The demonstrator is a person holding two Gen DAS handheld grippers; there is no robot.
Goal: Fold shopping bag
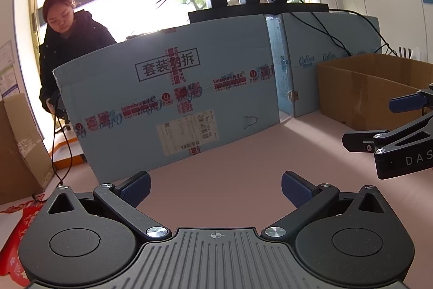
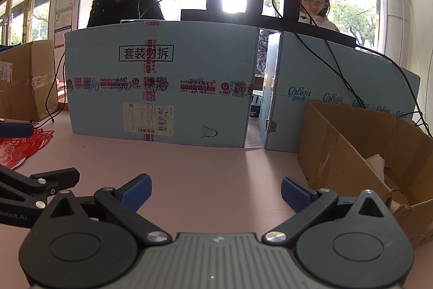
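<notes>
A red shopping bag with a white pattern (image 2: 19, 146) lies flat on the pink table at the far left of the right wrist view; its edge (image 1: 16, 240) shows at the lower left of the left wrist view, partly behind the gripper body. My left gripper (image 1: 215, 190) hovers open over bare pink table, nothing between its blue pads. My right gripper (image 2: 215, 191) is open too, also over bare table. Each gripper shows in the other's view: the right one (image 1: 379, 123) at the right edge, the left one (image 2: 35, 153) at the left edge.
A large light-blue carton (image 2: 159, 83) and a second one (image 2: 338, 99) stand across the back of the table. An open brown box (image 2: 365, 161) sits at the right, another brown box (image 2: 27, 77) at the left. Two people stand behind the cartons, with chargers and cables on top.
</notes>
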